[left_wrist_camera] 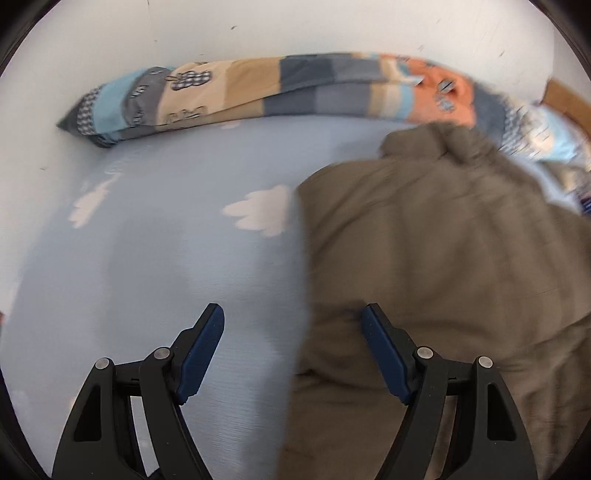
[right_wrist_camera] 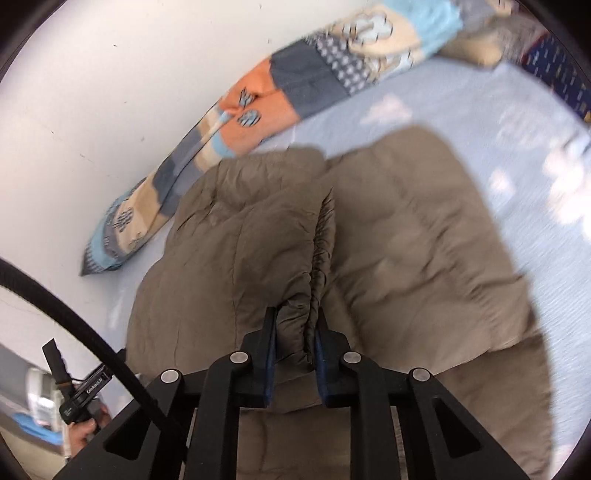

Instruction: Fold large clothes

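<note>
Bunching jacket [right_wrist_camera: 295,258] between right tool [right_wrist_camera: 295,325]

A patchwork bolster [left_wrist_camera: 258,88] — blue, tan, grey and orange — is laid along the white wall [left_wrist_camera: 295,29], at the far edge of the cloud-printed pale blue sheet [left_wrist_camera: 147,236].

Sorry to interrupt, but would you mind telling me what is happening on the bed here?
A person is folding a padded olive-brown jacket on a light blue bed sheet. The right gripper is shut on a bunched fold of the jacket. The left gripper is open above the jacket's edge, holding nothing. A patchwork pillow lies along the wall.
</note>
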